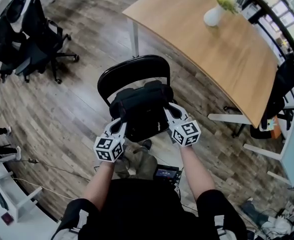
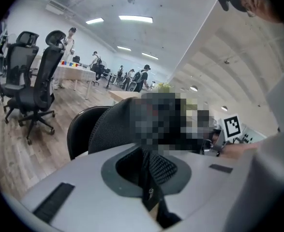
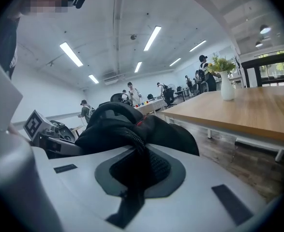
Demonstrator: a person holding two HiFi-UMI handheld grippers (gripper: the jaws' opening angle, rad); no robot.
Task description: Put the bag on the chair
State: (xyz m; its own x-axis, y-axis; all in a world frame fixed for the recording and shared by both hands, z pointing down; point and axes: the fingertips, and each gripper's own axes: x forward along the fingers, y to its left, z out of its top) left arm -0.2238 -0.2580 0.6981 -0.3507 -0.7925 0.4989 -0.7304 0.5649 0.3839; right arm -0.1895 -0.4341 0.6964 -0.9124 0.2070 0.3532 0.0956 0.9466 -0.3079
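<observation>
A black chair (image 1: 131, 70) is standing on the wood floor off the wooden counter's (image 1: 222, 49) left corner. A black bag (image 1: 141, 104) is hanging over its seat, while the left hand-held gripper (image 1: 120, 121) and right hand-held gripper (image 1: 169, 113) are each clenching its fabric.

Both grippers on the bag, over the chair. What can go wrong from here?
1. The left gripper and right gripper each pinch only a thin strap of the bag; one slip and it may swing or drop lopsided.
2. The bag looks bulky against the chair seat and sits near its front edge; released there, it may slump off.
3. A strap may snag in the jaws on release.
</observation>
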